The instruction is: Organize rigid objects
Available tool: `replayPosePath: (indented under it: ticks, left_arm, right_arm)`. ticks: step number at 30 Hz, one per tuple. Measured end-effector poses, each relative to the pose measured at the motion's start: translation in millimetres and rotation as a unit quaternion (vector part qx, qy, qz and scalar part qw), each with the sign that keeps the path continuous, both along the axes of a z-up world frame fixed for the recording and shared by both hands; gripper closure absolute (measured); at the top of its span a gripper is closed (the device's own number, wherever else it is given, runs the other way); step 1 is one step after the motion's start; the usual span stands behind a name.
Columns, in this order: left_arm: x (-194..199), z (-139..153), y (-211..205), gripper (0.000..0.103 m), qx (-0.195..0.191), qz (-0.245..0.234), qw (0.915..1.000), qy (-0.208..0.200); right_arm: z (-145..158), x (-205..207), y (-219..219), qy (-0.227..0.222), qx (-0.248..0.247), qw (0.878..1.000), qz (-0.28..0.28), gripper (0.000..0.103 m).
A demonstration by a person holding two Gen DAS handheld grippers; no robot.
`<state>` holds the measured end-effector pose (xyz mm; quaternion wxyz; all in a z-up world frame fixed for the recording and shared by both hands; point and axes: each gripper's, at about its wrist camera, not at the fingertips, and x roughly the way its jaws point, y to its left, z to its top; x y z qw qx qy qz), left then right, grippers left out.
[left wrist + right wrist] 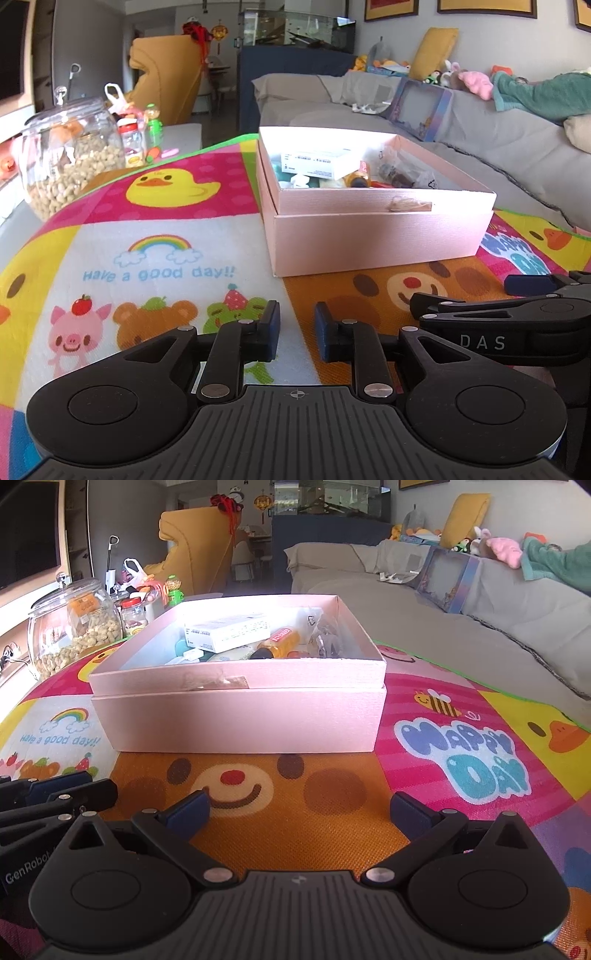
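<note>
I am holding my left tongs [297, 334] low over the cartoon mat [155, 258] that is covering the tabletop, with the pads standing a narrow gap apart and nothing between them. My right tongs [298, 810] are hovering just beside them, spread wide and gripping nothing, above the bear face printed on the mat. The pink box [236, 709] is sitting on the mat straight ahead of both tongs, well apart from the pads, its tray nesting in a slightly wider base. Inside it, a white carton [227, 631] is lying tilted on top of the pile, an amber bottle [279, 644] is lying on its side just beside the carton, and a clear bag [327, 638] is resting toward the box's right wall. A glass jar [70, 151] of pale nuts is standing near the tabletop's far left edge.
</note>
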<state>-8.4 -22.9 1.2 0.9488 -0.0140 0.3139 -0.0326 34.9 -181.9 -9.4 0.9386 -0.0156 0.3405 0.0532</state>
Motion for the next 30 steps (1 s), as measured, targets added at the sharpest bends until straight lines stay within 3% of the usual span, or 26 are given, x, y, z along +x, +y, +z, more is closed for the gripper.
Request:
replayPosePath:
  ticks: [30]
  left_arm:
    - [1.3, -0.6, 0.0, 0.080, -0.001, 0.001, 1.0000, -0.001]
  right_arm:
    - [-0.9, 0.0, 0.0, -0.001, -0.001, 1.000, 0.000, 0.000]
